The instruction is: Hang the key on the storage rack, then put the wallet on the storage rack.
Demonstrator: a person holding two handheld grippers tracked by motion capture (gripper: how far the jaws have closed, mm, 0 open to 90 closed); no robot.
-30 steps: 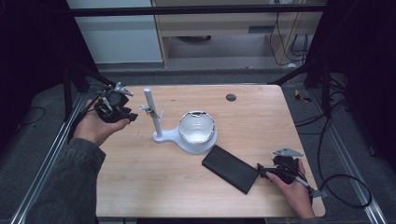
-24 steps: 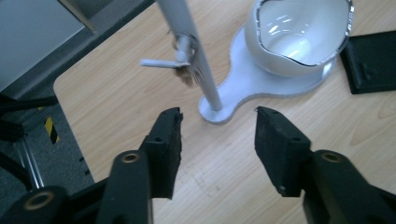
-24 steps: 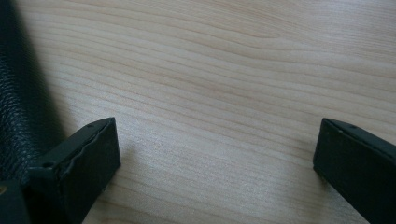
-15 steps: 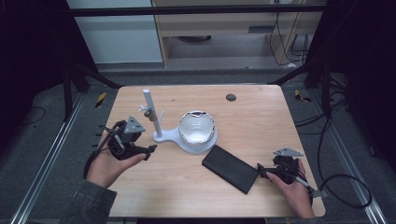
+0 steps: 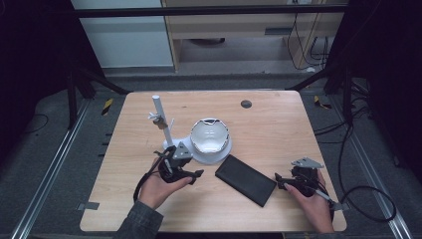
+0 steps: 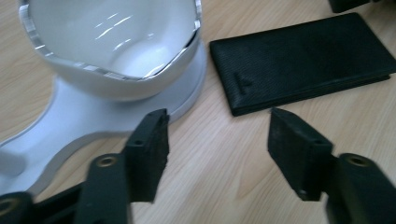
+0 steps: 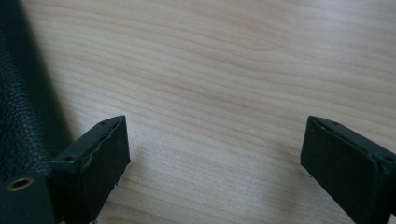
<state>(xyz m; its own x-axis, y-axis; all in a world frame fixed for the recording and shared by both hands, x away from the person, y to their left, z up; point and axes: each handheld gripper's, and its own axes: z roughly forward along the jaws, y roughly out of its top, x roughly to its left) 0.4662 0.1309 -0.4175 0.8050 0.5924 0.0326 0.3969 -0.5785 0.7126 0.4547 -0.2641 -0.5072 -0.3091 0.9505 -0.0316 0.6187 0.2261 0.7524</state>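
Flat black textured leather wallet: lain at two o'clock of the left gripper, jaws just narrowing, empty; at nine o'clock of the wide-open, empty right gripper.

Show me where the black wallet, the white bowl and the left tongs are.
black wallet (image 5: 245, 179), high view, middle of its top face
white bowl (image 5: 209, 136), high view, its inside
left tongs (image 6: 217, 140), left gripper view, midway between the tips

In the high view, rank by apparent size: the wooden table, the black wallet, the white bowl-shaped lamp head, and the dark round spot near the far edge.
1. wooden table
2. black wallet and white lamp head, too alike in apparent size to rank
3. dark round spot, plainly smallest
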